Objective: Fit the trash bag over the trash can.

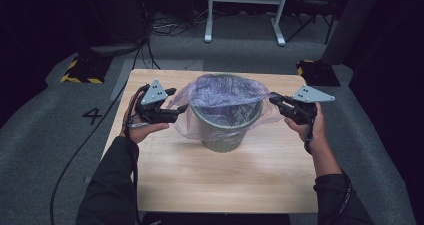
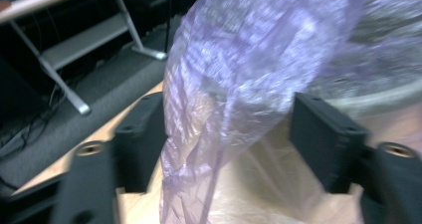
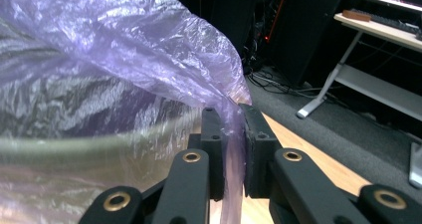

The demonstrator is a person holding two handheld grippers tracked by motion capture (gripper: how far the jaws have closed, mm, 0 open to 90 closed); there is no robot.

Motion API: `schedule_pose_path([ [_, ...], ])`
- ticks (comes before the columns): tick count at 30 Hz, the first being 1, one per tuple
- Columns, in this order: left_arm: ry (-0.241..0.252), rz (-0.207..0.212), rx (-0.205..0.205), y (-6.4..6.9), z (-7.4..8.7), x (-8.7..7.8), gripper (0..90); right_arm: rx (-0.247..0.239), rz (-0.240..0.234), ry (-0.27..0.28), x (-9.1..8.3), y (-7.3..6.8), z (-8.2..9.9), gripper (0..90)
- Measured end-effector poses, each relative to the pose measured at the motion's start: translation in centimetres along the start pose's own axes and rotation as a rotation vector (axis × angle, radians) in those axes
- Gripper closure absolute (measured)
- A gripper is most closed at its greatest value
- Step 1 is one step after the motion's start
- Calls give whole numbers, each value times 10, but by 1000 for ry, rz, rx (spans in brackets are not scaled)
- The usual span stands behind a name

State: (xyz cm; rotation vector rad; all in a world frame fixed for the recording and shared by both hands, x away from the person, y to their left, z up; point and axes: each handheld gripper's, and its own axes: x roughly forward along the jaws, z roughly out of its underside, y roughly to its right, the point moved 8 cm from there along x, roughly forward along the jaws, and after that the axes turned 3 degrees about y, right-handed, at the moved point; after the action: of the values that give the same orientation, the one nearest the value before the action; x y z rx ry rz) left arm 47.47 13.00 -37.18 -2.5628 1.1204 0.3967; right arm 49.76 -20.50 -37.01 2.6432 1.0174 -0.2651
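A grey-green waste bin (image 1: 225, 130) stands upright on the wooden table (image 1: 225, 185), lined with a thin purple plastic bag (image 1: 220, 92) whose edge drapes over the rim. At the bin's left, my left gripper (image 1: 177, 105) is open; in the left gripper view a hanging fold of the bag (image 2: 224, 84) passes between its wide-apart jaws (image 2: 226, 109) without being pressed. My right gripper (image 1: 274, 100) is at the bin's right, shut on the bag's edge (image 3: 124, 45). Its jaws (image 3: 234, 112) pinch the film just outside the bin's rim (image 3: 74, 147) and hold it stretched outward.
Two yellow-and-black striped blocks (image 1: 80, 72) (image 1: 315, 70) sit on the grey floor beyond the table's far corners. A white metal stand (image 1: 245, 10) is farther back. A cable (image 1: 85, 145) trails from the left gripper across the floor, past a painted "4" (image 1: 92, 115).
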Motion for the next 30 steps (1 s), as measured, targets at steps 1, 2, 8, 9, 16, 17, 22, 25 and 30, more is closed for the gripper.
schedule_pose_path([
  [1, 6, 18, -12, -2, 1, 3, 452, -5, -1, 2, 1, 1, -3, 823],
  [2, 5, 37, -16, -4, 3, 6, 519, -7, -1, 2, 2, 1, -5, 824],
  [8, 2, -54, 44, -13, 2, 22, 894, 18, 25, -14, 19, 12, -9, 850],
  [9, 2, -65, 47, -14, 1, 24, 896, 27, 25, -20, 21, 13, -8, 855],
  [16, -21, -96, -59, -28, 4, 51, 898, 111, 47, -111, 49, 26, 10, 855],
  [17, -23, -97, -81, -31, 6, 54, 898, 120, 45, -128, 52, 26, 14, 855],
  [22, -48, -118, -171, -42, 15, 69, 898, 165, 45, -183, 66, 29, 29, 855],
  [25, -42, -102, -203, -41, 19, 77, 899, 174, 42, -206, 74, 28, 36, 856],
  [30, -60, -116, -218, -43, 29, 82, 899, 175, 36, -228, 81, 26, 45, 863],
])
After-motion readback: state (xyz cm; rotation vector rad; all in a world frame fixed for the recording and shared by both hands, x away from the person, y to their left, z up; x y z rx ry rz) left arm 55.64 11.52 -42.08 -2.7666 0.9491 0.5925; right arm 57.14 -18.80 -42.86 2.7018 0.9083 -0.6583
